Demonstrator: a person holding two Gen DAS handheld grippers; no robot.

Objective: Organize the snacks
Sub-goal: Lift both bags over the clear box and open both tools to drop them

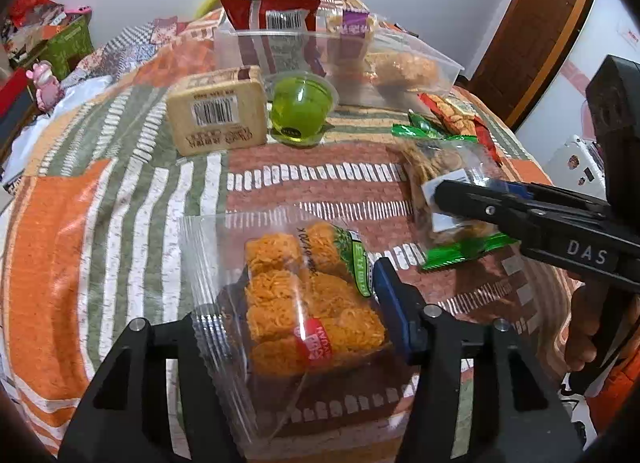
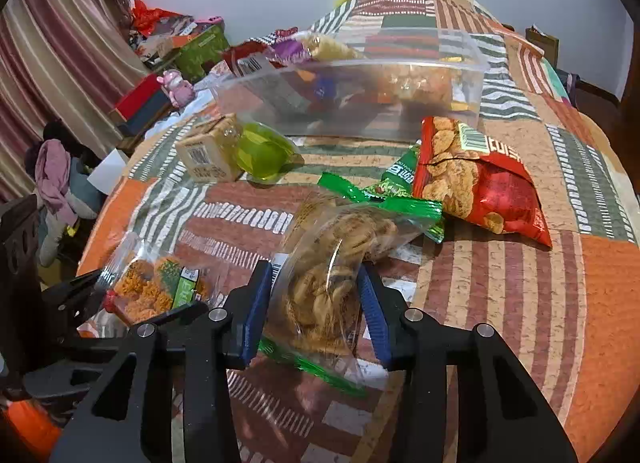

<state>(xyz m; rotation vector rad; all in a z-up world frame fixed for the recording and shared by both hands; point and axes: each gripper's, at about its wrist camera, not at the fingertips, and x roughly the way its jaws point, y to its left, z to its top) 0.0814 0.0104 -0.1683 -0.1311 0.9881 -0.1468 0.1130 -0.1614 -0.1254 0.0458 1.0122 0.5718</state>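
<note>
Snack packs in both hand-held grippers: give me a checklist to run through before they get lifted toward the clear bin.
1. Left hand-held gripper closed on orange noodle snack bag: ok.
2. Right hand-held gripper closed on brown cookie bag: ok.
3. Clear bin open on top: ok.
4. Room left in the bin: cannot tell.
5. Green jelly cup and biscuit box stand before the bin: not ok.

Clear plastic bins: one (image 2: 460,63)
Orange noodle-snack bags: one (image 1: 304,303)
Brown twist-snack bags: one (image 2: 336,263)
Red chip bags on the bed: one (image 2: 480,183)
Tan biscuit boxes: one (image 1: 218,111)
Green jelly cups: one (image 1: 300,109)
Small green packets: one (image 2: 372,187)
Grippers: two
</note>
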